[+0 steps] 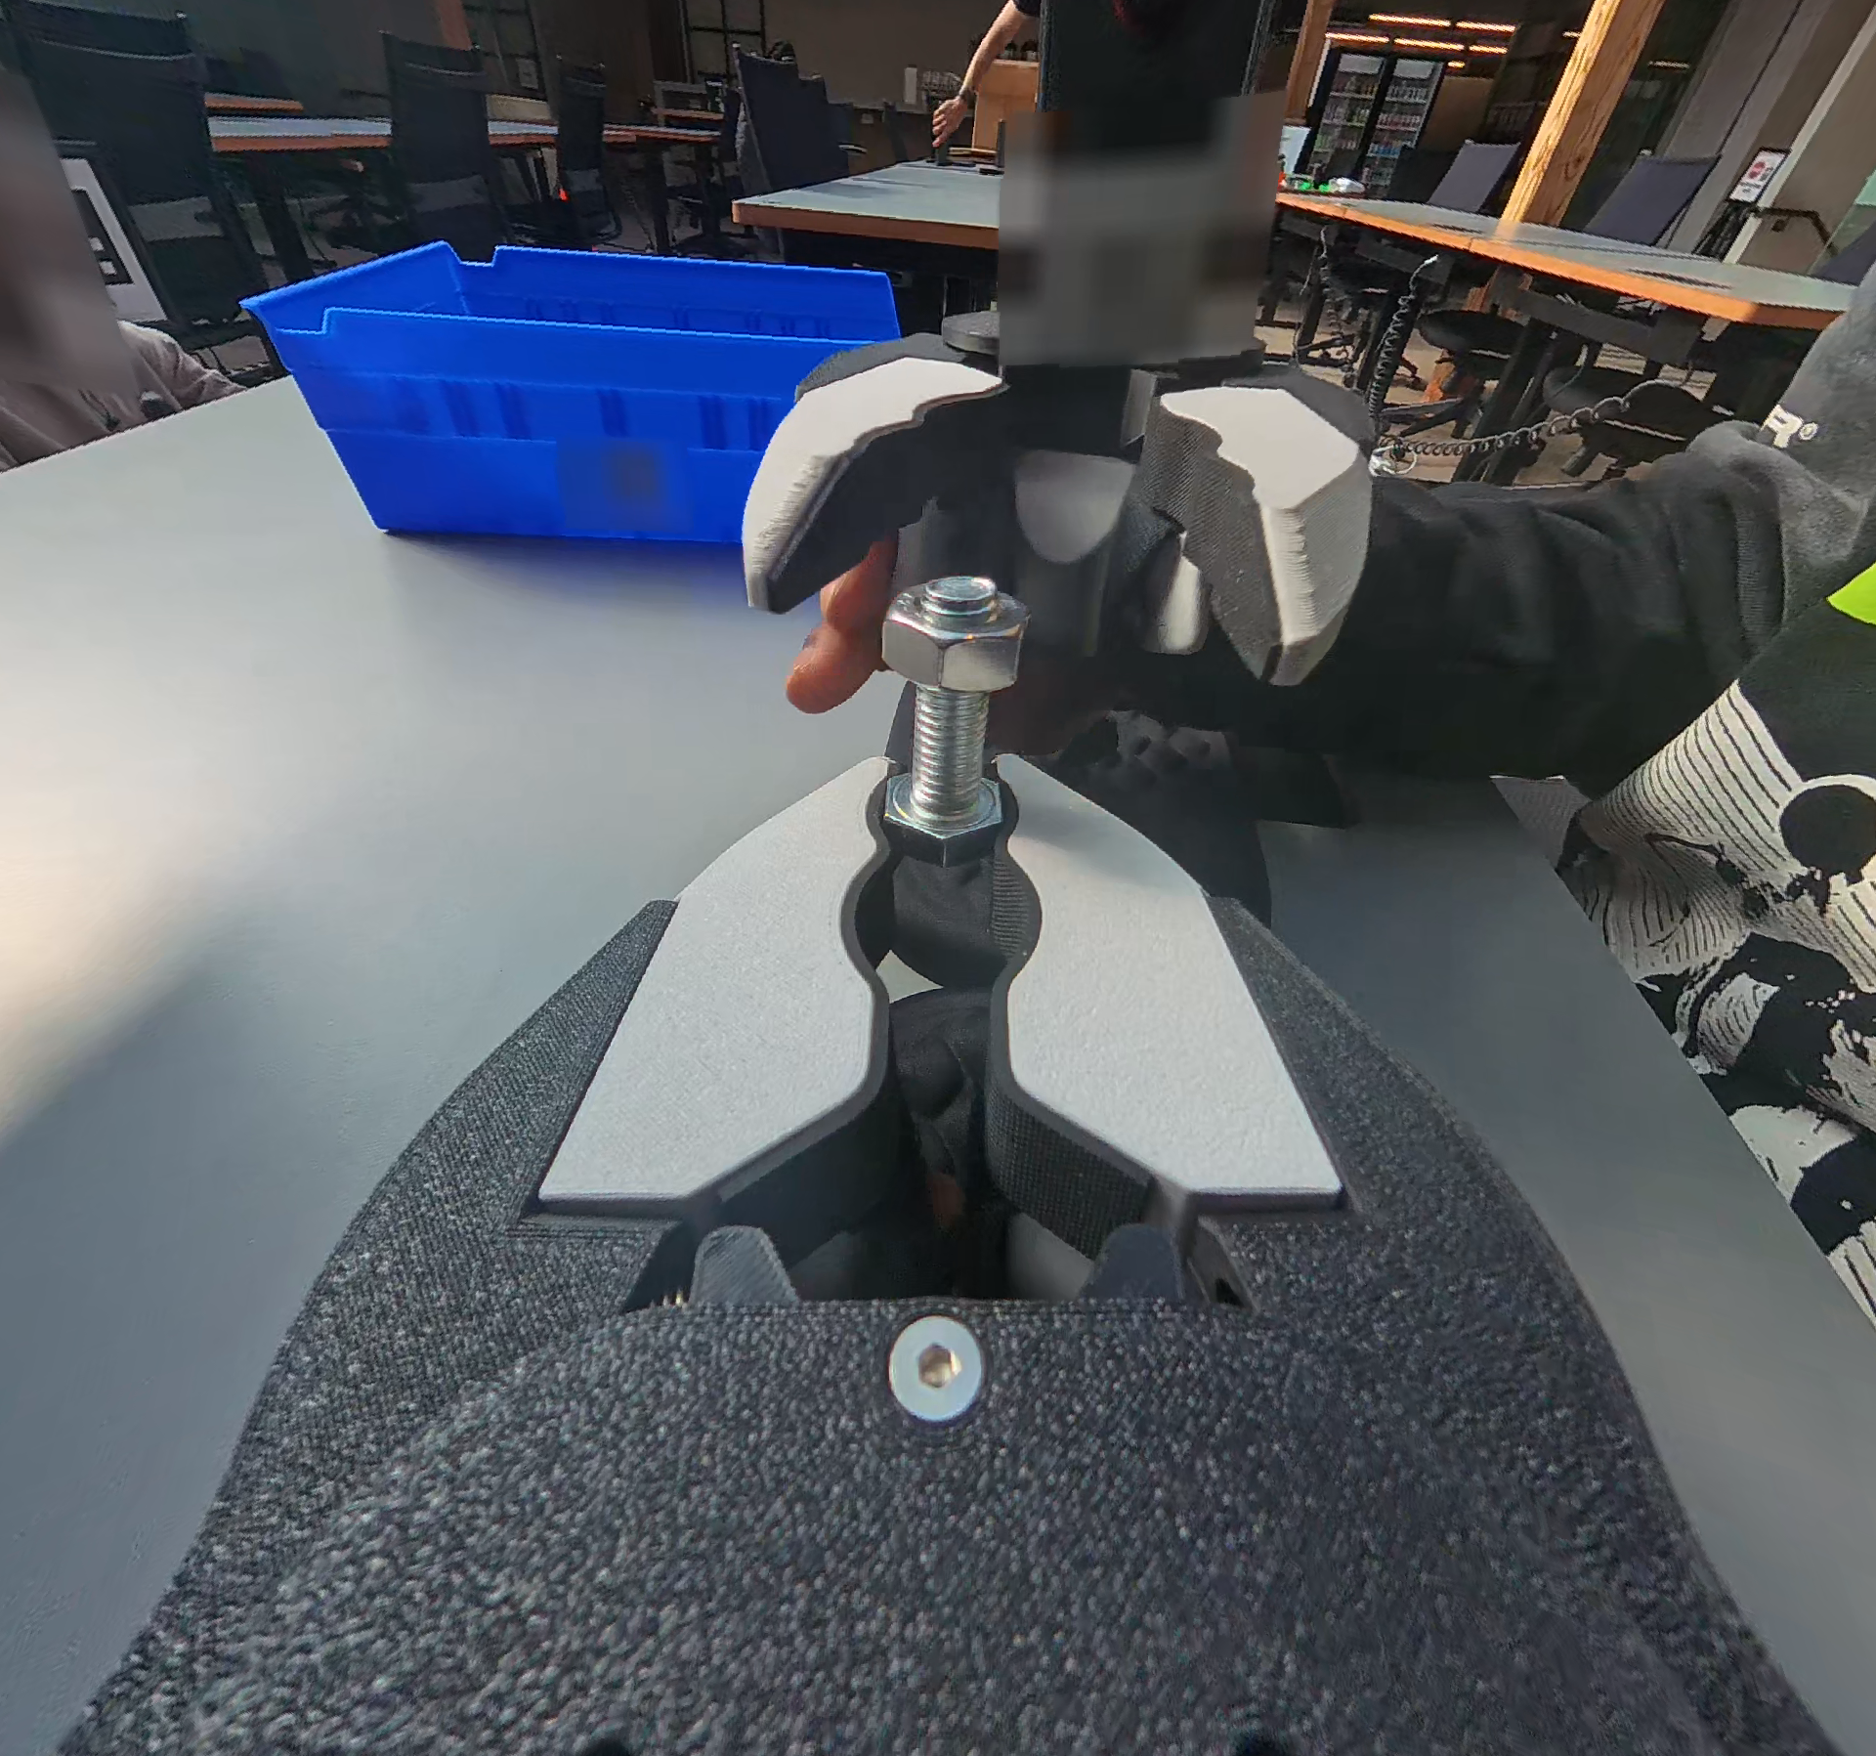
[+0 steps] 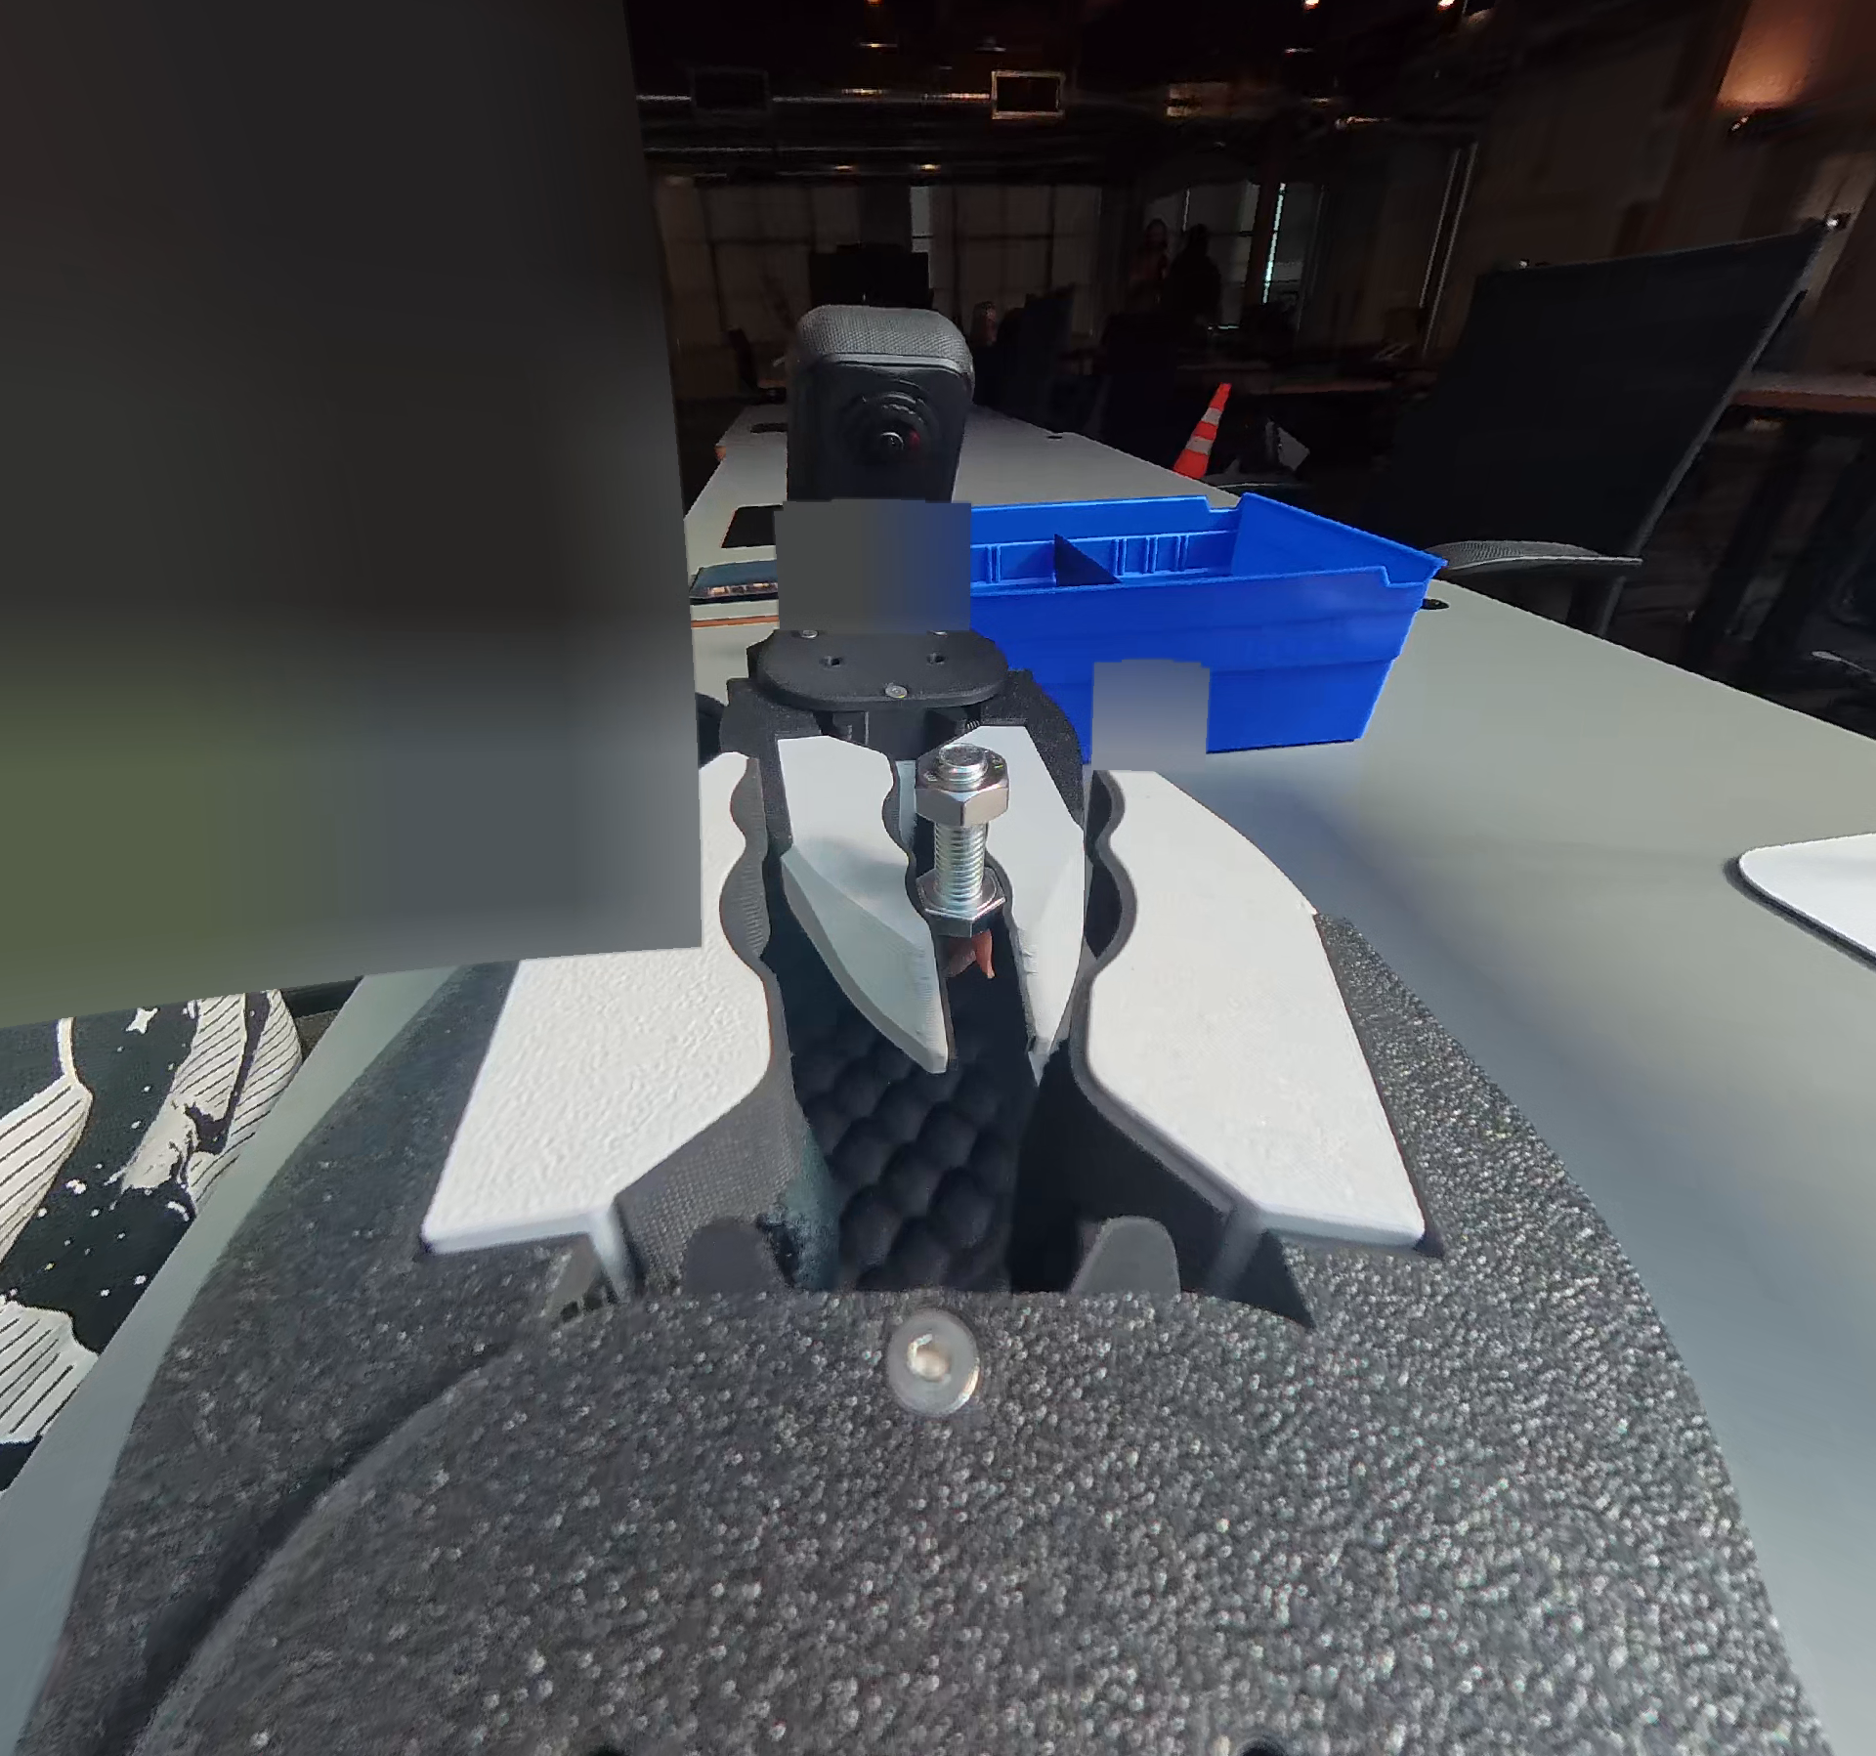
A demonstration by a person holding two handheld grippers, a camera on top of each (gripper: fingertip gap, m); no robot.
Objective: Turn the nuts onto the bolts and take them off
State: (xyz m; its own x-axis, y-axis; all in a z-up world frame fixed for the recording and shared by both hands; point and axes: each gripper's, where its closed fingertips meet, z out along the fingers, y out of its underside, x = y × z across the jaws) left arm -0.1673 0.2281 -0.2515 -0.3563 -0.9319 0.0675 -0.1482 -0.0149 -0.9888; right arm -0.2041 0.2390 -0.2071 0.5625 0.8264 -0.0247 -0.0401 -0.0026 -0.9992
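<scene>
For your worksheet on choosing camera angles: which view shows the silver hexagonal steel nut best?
The left wrist view: the silver hexagonal steel nut is large, sharp and well lit at the bolt's tip. The right wrist view shows the nut smaller and farther off.

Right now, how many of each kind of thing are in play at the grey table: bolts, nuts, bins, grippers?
Silver threaded steel bolt: 1
Silver hexagonal steel nut, near the bolt's top end: 1
Blue plastic bin: 1
Grey-fingered grippers: 2, left and right
Total: 5

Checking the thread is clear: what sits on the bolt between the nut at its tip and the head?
Only bare thread on the bolt between nut and head; the left wrist view shows this best.
</scene>
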